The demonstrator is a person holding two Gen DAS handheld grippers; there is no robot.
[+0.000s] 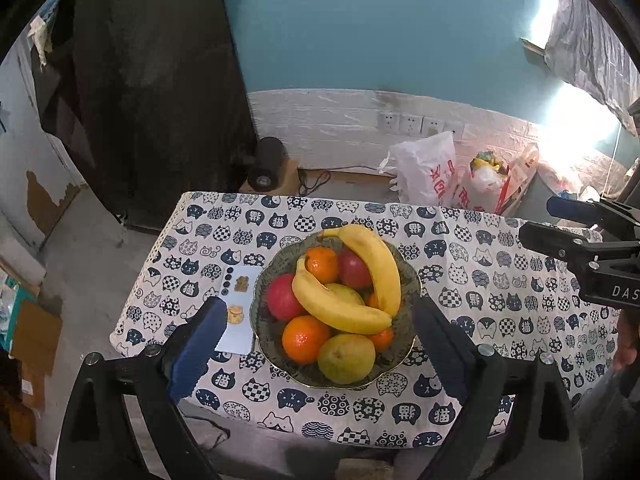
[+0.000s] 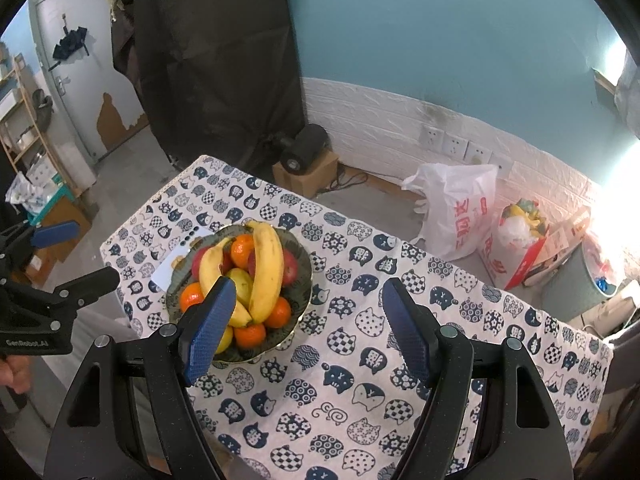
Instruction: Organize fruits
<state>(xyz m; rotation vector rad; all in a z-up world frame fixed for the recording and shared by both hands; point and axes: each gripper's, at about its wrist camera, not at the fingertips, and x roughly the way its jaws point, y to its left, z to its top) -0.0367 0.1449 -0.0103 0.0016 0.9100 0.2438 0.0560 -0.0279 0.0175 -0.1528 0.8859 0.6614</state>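
A dark patterned bowl (image 1: 256, 308) (image 2: 307, 268) sits on the cat-print tablecloth (image 1: 500, 312) (image 2: 360, 380). It holds two bananas (image 1: 380, 264) (image 2: 268, 264), several oranges (image 1: 304, 338), two red apples (image 1: 282, 296) and yellow-green pears (image 1: 346, 358). My left gripper (image 1: 318, 304) hovers open in front of the bowl; its fingers frame the bowl without touching it, and nothing is held. My right gripper (image 2: 308, 285) is open and empty over the cloth just right of the bowl. Each gripper shows at the edge of the other's view (image 1: 548, 222) (image 2: 80, 254).
A white phone-like slab (image 1: 240, 312) (image 2: 168, 268) lies on the cloth against the bowl's left side. Beyond the table's far edge, on the floor, are plastic bags (image 1: 428, 168) (image 2: 460, 208) and a black cylinder on a cardboard box (image 1: 266, 164). A hand (image 2: 12, 372) holds the left gripper.
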